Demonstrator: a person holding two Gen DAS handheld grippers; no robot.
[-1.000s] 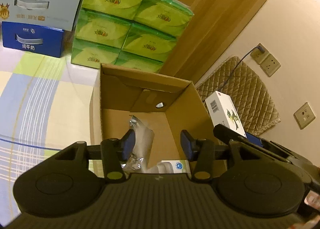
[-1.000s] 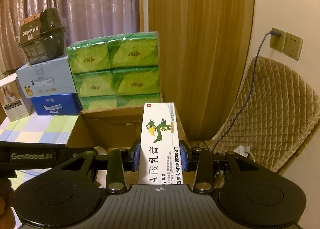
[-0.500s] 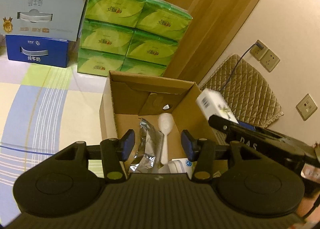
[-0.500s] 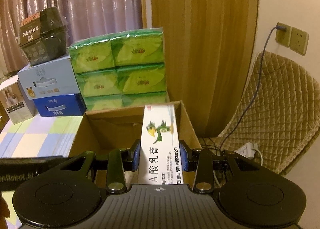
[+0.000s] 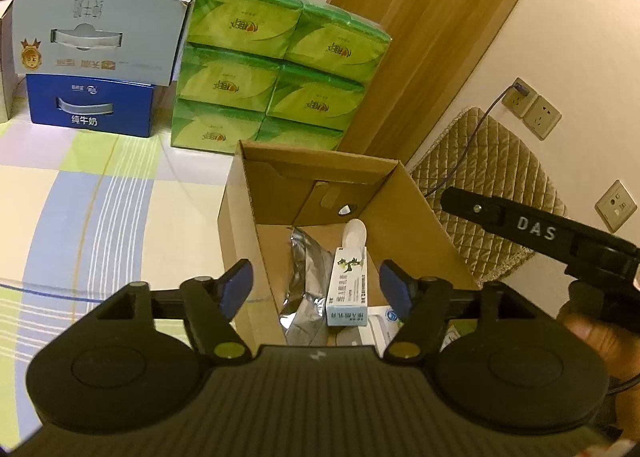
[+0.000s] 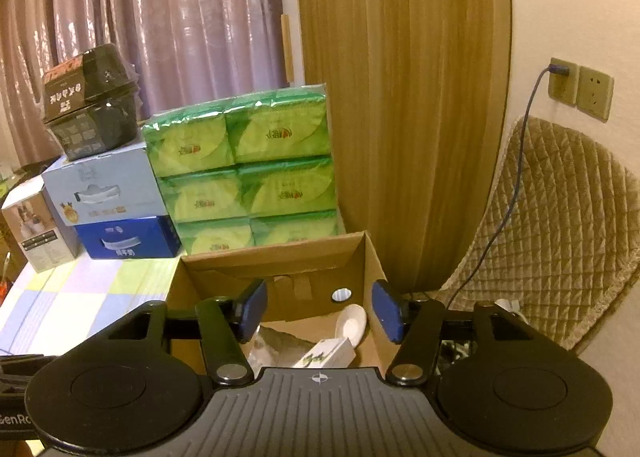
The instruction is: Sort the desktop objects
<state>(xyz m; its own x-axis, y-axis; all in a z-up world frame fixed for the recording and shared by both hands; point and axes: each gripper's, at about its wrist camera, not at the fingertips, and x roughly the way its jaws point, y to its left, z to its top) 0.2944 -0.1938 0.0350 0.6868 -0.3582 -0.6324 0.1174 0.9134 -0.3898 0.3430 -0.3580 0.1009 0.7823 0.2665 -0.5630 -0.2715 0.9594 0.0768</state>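
An open cardboard box (image 5: 416,213) (image 6: 280,257) stands on the checked tablecloth. Inside it lies a white ointment box with a green bird (image 5: 348,289) (image 6: 326,355), resting on a silver foil pouch (image 5: 306,281) (image 6: 280,345) beside a white spoon (image 5: 354,233) (image 6: 351,323). My left gripper (image 5: 316,289) hovers open above the box's near edge with nothing between its fingers. My right gripper (image 6: 320,311) is open and empty above the box; in the left wrist view its black body (image 5: 540,233) shows at the right, held by a hand (image 5: 600,341).
Stacked green tissue packs (image 5: 276,77) (image 6: 248,173) stand right behind the box. Blue and grey milk cartons (image 5: 92,57) (image 6: 108,201) with a dark box on top sit at the back left. A quilted chair (image 6: 560,233), wall sockets (image 6: 580,87) and a cable lie right.
My right gripper opened and let go of the ointment box, which dropped into the cardboard box onto the foil pouch. The left gripper shifted a little and stayed open.
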